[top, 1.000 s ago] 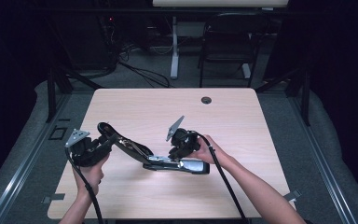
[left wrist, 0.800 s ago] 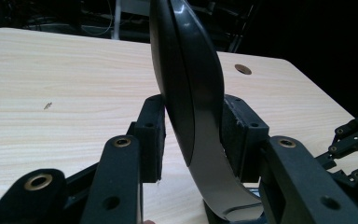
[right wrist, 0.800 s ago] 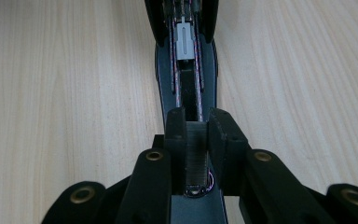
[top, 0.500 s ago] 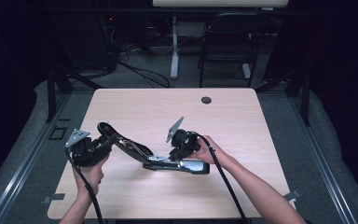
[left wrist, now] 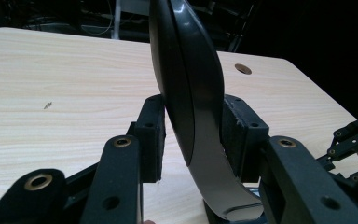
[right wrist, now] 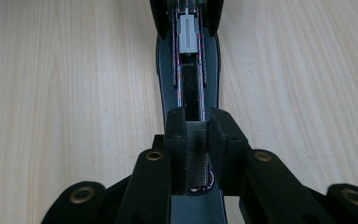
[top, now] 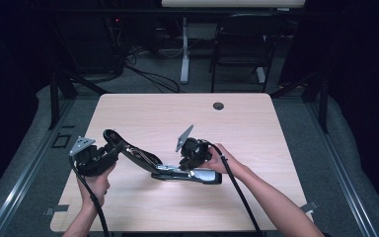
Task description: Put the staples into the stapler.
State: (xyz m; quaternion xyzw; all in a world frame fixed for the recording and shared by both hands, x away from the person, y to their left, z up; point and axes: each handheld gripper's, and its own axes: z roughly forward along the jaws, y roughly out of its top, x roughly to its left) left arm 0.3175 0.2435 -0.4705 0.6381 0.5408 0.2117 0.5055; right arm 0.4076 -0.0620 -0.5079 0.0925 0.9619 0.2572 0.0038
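Observation:
A black stapler (top: pixel 187 174) lies opened near the table's front middle, its base flat and its top arm (top: pixel 134 154) swung up toward the left. My left gripper (top: pixel 114 148) is shut on that raised arm; in the left gripper view the curved black arm (left wrist: pixel 191 93) stands between the pads of my left gripper (left wrist: pixel 191 135). My right gripper (top: pixel 191 165) points down over the base. In the right gripper view my right gripper (right wrist: pixel 196 133) is shut on a grey strip of staples (right wrist: pixel 196 151) sitting in the open magazine channel (right wrist: pixel 189 70).
The light wooden table (top: pixel 256 133) has a round cable hole (top: pixel 218 105) near its far edge. A chair (top: pixel 239 49) and desk legs stand on the dark floor beyond the table. Cables trail from both grippers toward the front edge.

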